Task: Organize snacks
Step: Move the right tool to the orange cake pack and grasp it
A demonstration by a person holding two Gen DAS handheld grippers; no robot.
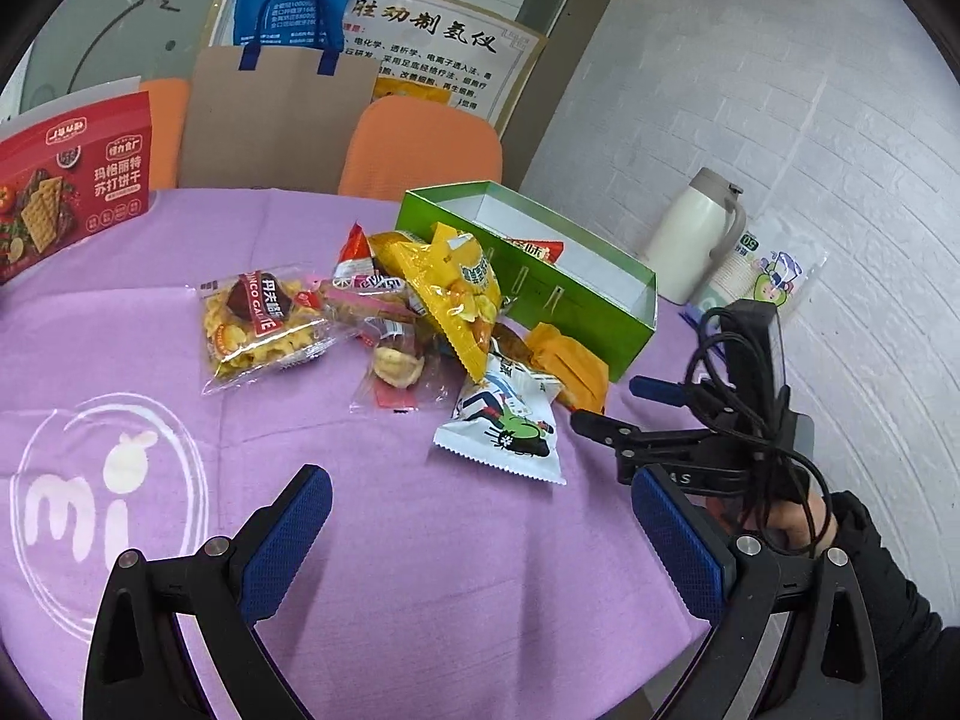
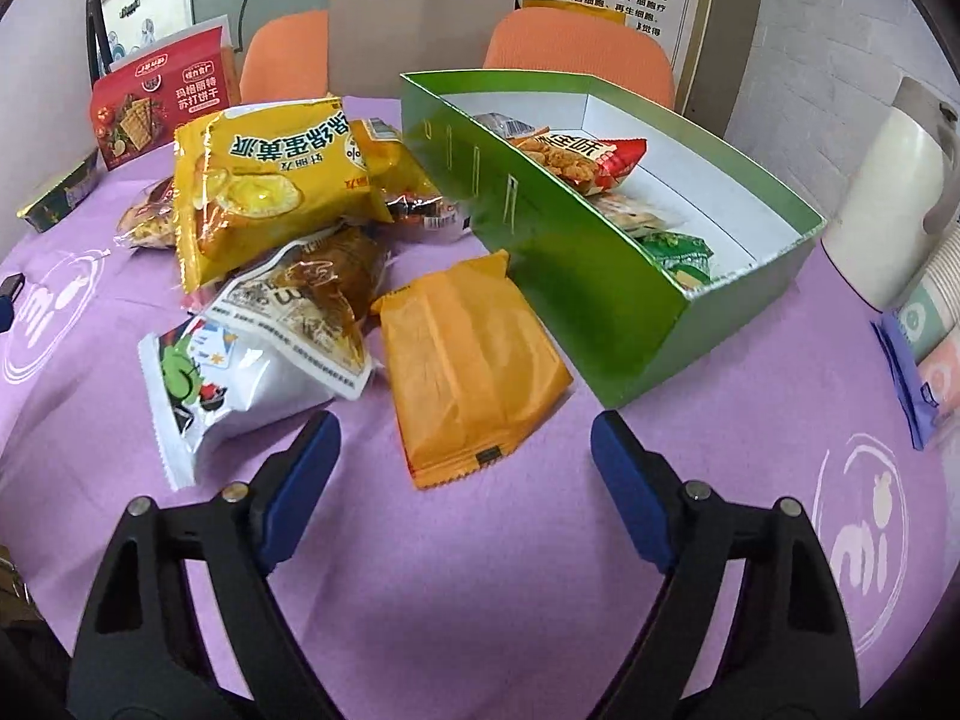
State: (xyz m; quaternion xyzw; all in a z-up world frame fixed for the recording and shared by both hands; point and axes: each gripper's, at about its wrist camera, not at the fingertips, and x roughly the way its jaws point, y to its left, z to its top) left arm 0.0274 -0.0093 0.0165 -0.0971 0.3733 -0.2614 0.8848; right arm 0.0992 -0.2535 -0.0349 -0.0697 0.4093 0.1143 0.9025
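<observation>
So the purple tablecloth is pretty cluttered. At the back there's a red cracker box standing upright, a brown paper bag with blue handles, and two orange chair backs behind the table. Off to the right side sits a white thermos jug with a sleeve of paper cups just beside it.

The green box is open on top and already has a few packets in it: a red-and-orange one, a clear one and a green one nearer the close end. Its long green wall hides most of what's lower inside, so can't say how many there really are.

The loose pile lies just left of the box. A big yellow bag sits on top of several smaller packets that are half buried and hard to read. An orange packet lies flat, its far corner touching the box wall. Next to it, a white packet with a cartoon print and a clear one with something brown in it. A clear bag of yellow crisps lies a bit apart on the left.

Right gripper is wide open, empty, just short of the orange packet. Left gripper is also spread wide, holding nothing, over bare cloth near the white packet. Edges are fisheye-warped and dark.
</observation>
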